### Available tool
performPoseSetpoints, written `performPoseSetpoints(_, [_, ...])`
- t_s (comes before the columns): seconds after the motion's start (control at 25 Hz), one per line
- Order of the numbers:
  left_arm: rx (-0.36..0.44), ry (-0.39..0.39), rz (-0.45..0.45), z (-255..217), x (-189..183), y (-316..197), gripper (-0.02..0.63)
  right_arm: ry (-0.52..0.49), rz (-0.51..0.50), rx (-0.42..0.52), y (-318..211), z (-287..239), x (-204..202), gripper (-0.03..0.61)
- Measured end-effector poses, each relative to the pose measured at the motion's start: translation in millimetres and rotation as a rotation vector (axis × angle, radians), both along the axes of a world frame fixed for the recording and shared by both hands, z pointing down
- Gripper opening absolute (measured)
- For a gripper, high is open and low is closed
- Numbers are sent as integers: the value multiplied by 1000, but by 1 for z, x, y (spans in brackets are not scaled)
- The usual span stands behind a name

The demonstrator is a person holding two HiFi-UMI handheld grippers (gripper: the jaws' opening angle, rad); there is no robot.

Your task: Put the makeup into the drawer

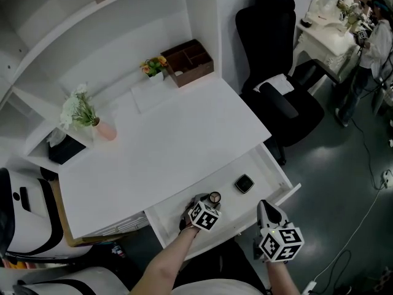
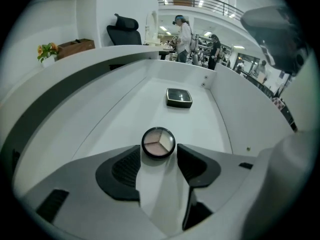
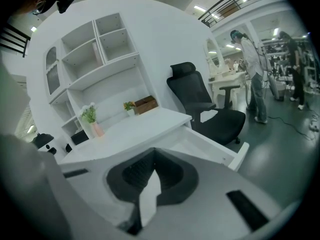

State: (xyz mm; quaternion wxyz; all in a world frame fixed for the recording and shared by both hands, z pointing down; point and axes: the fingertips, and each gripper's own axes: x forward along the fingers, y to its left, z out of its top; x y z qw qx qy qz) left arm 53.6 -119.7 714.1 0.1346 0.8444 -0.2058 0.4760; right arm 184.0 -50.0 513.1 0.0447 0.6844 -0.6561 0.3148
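Note:
The white drawer [image 1: 279, 176] stands pulled out below the desk [image 1: 166, 146]. A round eyeshadow compact [image 1: 215, 197] [image 2: 158, 143] lies on the drawer floor, right between the tips of my left gripper [image 1: 210, 201] [image 2: 158, 147]. The jaws stand open, with a sliver of gap beside the compact. A black square compact [image 1: 244, 184] [image 2: 179, 97] lies farther along the drawer floor. My right gripper [image 1: 264, 208] [image 3: 154, 150] hovers at the drawer's front right corner, shut, with nothing between its pads.
A black office chair [image 1: 276, 97] stands right of the desk. On the desk's back edge are a wooden organiser [image 1: 187, 62], a small flower pot [image 1: 153, 67], a pink vase with flowers [image 1: 101, 128] and a black box [image 1: 64, 147]. People stand far right [image 1: 371, 48].

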Motion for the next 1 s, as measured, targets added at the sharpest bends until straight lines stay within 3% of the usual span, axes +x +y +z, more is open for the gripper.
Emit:
performPoseSetpoints(0.32, [21,92,-82,-36,-8,-7,244,4,-50,12,-11,-4,-7,2])
performPoseSetpoints(0.68, [157,243,-291,-115,-44,-30,193,5,-177,59,-36,-18,-38,2])
performPoseSetpoints(1.0, [291,328,-470,-180,-98,-44,155,12,-282,93,-51,-31,-64,2])
